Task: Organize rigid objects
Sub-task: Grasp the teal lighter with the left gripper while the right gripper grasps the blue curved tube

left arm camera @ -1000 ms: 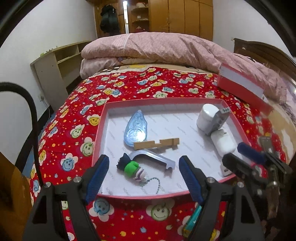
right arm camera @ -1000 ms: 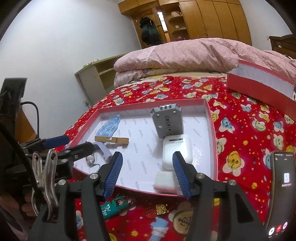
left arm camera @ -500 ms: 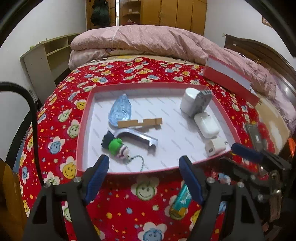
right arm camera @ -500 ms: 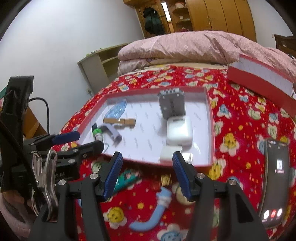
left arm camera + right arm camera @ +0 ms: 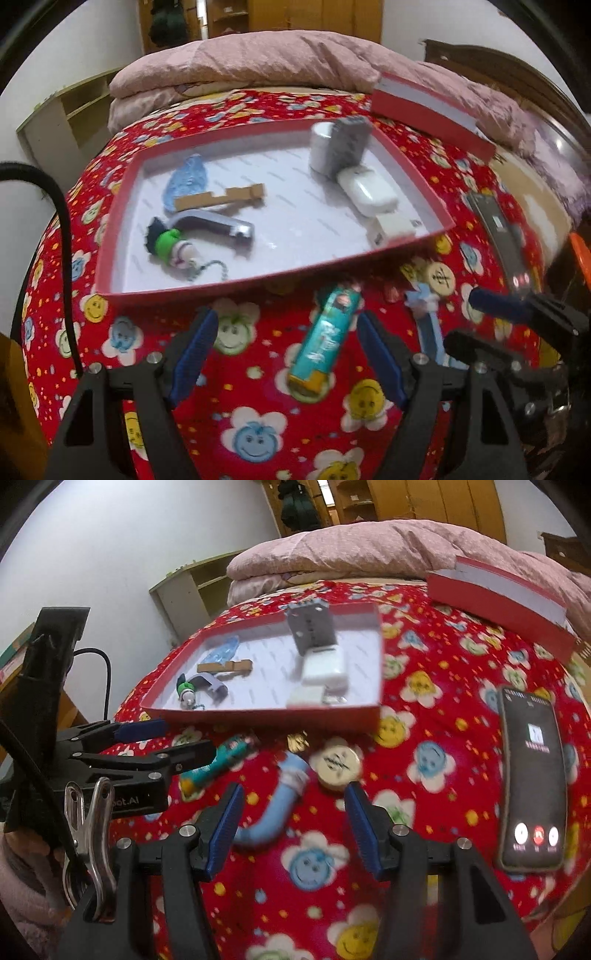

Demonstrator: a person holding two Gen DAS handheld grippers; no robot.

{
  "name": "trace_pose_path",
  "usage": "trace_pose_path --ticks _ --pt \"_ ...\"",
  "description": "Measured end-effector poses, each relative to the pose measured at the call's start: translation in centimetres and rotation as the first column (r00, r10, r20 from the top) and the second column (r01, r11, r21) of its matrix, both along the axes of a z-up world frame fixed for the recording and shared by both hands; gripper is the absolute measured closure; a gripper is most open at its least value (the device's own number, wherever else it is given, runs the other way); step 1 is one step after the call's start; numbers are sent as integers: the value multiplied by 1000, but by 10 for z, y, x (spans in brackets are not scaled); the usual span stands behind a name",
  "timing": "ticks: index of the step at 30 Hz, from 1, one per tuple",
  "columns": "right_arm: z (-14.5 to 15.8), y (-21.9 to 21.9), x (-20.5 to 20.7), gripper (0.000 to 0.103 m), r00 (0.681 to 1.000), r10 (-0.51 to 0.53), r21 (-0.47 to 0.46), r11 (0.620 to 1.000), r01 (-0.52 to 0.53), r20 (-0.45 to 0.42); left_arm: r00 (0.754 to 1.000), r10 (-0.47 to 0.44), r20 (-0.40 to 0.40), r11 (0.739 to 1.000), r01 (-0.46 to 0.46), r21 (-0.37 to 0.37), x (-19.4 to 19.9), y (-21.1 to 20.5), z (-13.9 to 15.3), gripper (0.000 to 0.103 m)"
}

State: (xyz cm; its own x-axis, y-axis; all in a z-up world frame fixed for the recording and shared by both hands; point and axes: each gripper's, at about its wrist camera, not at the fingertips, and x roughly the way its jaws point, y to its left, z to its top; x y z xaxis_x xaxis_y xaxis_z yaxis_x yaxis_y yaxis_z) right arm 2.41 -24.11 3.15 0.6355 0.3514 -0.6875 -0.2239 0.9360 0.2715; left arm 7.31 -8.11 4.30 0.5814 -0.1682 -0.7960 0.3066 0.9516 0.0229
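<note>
The left gripper (image 5: 284, 354) was held with its fingers apart and nothing clamped; the teal lighter (image 5: 325, 339) lay on the quilt between them, toward the 3 o'clock pad, untouched. This straddling position is judged to have been a line-up for a pick.

The right gripper (image 5: 291, 823) was likewise spread and empty. The blue curved piece (image 5: 275, 808) lay between its pads, with the round wooden token (image 5: 338, 766) just beyond at 1 o'clock and a small gold item (image 5: 297, 740) at 12 o'clock.

These loose items lay just outside the near wall of the red tray (image 5: 229, 288), at 12 o'clock from both grippers. Inside it, the items already sorted were grouped:

- figure keychain (image 5: 168, 243), metal opener (image 5: 218, 225), wooden clip (image 5: 221, 197) at 10 o'clock;
- white case (image 5: 369, 190) and charger (image 5: 393, 229) at 2 o'clock.

A phone (image 5: 530, 779) lay at 3 o'clock, well apart.
</note>
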Motion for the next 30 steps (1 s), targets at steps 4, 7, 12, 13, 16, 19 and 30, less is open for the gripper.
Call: trace_pose_path --ticks 4,7,12,13,16,19,30 --pt "-6 -3 -4 45 1000 20 4 1000 -20 -20 1000 -27 -9 999 27 17 1 -13 -8 23" --pt "-6 -3 -8 45 1000 23 -8 1000 -23 -3 999 -27 -23 999 27 31 4 -20 -19 36" --pt "-9 -3 -11 45 999 36 -1 999 -36 -6 999 -41 -3 998 41 38 3 -28 -22 47" --pt "-9 -3 -11 45 999 35 -1 999 -35 -1 999 -37 3 999 37 32 3 -28 -22 50" --pt "-11 -3 -12 45 999 32 12 999 -32 -3 999 -38 30 999 37 34 0 -28 -23 60" --pt "-13 -1 -10 45 999 33 18 999 -33 -16 999 -46 18 999 46 26 0 -27 -20 79" --pt "-13 18 1 50 999 27 -11 1000 -27 -22 999 41 32 998 -43 41 -20 19 -19 79"
